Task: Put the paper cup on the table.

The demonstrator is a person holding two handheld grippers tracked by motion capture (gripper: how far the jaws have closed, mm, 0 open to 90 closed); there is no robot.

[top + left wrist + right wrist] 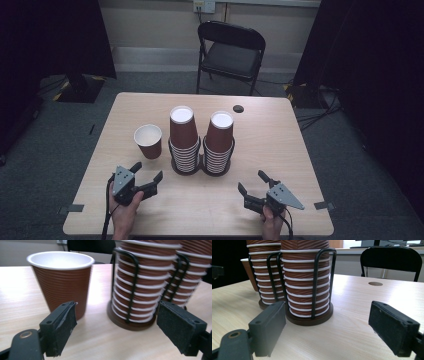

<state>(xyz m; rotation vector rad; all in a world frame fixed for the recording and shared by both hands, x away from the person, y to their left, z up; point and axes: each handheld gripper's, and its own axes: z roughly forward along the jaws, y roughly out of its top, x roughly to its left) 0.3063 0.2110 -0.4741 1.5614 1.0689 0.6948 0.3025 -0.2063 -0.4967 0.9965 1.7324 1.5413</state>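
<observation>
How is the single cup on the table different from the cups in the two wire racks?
The single cup stands mouth up, so its white inside shows; the racked cups are upside down, white bases on top. The single cup stands alone and bare on the table; the racked cups are nested in two stacks inside black wire holders. The single cup stands lower than either stack. All are the same ribbed brown cups with white rims.

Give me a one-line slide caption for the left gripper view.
Open left gripper faces a single upright brown paper cup beside two wire holders of stacked cups on the wooden table.
</observation>
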